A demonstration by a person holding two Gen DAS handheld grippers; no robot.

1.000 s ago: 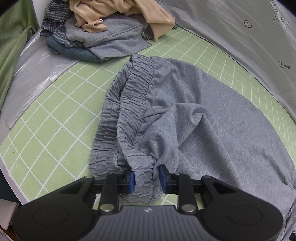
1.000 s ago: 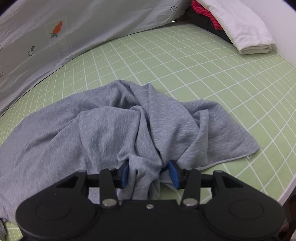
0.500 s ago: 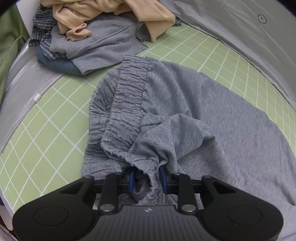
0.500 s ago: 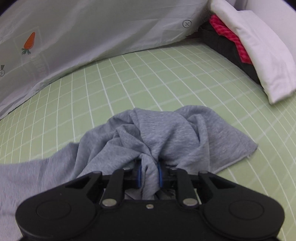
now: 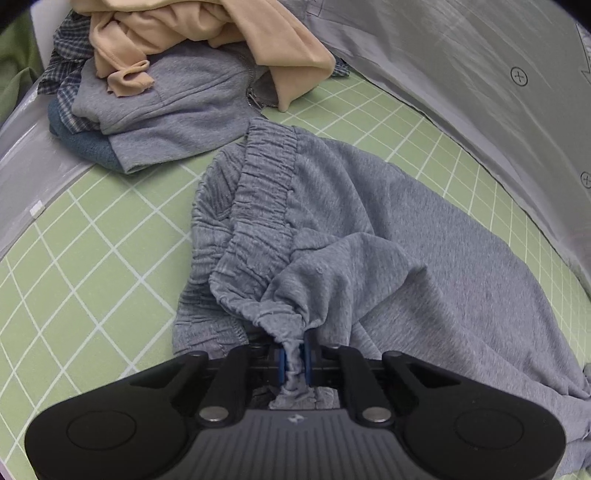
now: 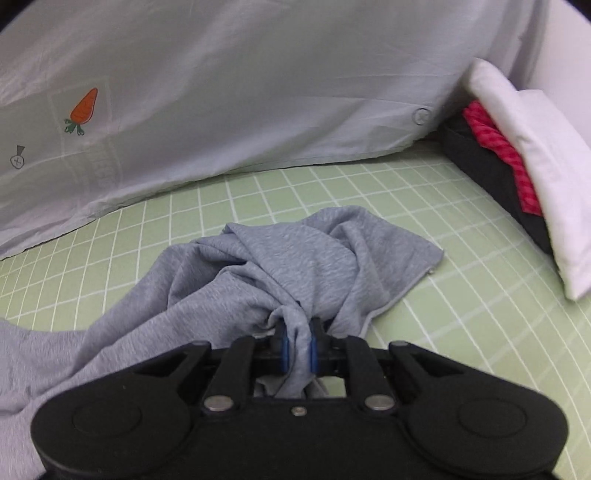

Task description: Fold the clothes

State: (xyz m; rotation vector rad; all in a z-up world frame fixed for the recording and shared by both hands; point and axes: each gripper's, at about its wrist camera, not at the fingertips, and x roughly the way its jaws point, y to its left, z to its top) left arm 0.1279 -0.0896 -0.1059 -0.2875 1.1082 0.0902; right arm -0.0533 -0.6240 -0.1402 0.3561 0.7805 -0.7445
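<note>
Both grippers pinch bunched grey trousers [image 5: 369,229] on a green grid mat [image 5: 92,258]. The left gripper [image 5: 292,360] clamps the waistband; the right gripper [image 6: 297,349] clamps a leg. A clothes pile [image 5: 166,92] sits at the frame's upper left.

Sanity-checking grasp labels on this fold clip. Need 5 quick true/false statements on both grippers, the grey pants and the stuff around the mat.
1. The left gripper is shut on the elastic waistband end of the grey pants. True.
2. The right gripper is open and holds nothing. False: it is shut on a bunch of the grey pants' fabric.
3. A beige garment lies on top of the clothes pile ahead of the left gripper. True.
4. The mat is plain blue. False: it is green with a white grid.
5. A carrot print shows on the grey sheet. True.
</note>
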